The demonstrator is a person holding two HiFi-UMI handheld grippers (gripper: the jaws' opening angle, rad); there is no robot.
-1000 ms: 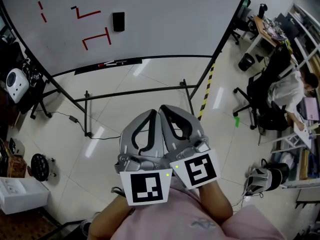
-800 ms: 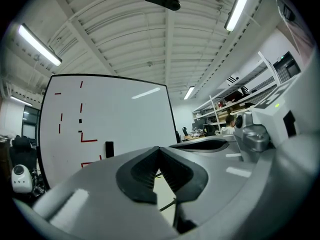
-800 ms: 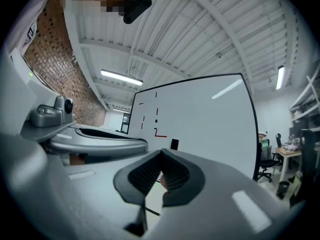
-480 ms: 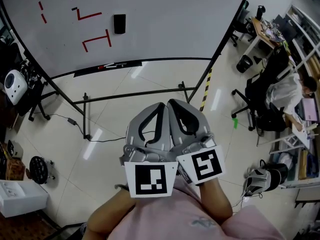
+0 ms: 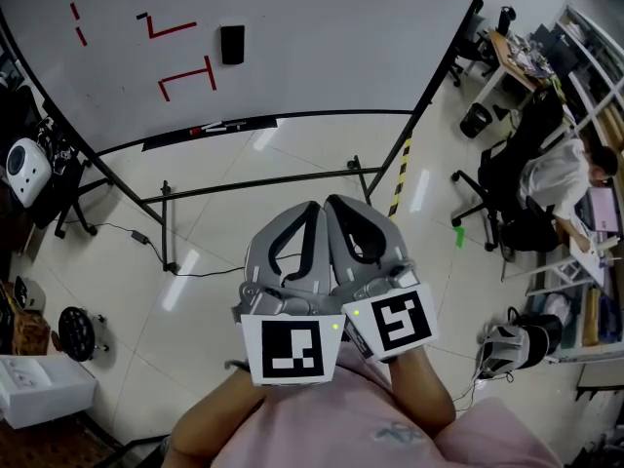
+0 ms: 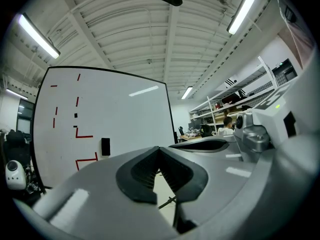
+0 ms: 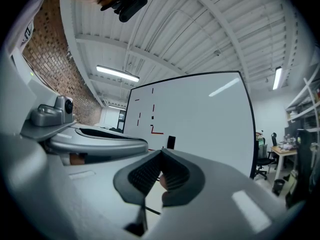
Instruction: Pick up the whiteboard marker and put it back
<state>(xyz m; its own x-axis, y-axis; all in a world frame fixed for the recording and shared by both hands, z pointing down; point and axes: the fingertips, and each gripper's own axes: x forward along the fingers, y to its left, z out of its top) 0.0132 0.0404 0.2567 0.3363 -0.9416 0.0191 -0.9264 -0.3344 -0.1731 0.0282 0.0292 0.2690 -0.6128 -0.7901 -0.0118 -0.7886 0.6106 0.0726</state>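
The left tongs (image 5: 312,208) are shut tight with nothing in them. The right tongs (image 5: 333,201) are shut and empty too. They sit side by side. The whiteboard marker (image 5: 216,128) lies far from them, on the tray (image 5: 255,122) under the whiteboard (image 5: 322,47).

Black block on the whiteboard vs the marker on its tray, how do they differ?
The black block sits upright on the face of the whiteboard; the marker lies lengthwise on the tray at its lower edge. The black block is short, broad and all black; the marker is slim and long, with red at one end. Both rest on the same whiteboard.
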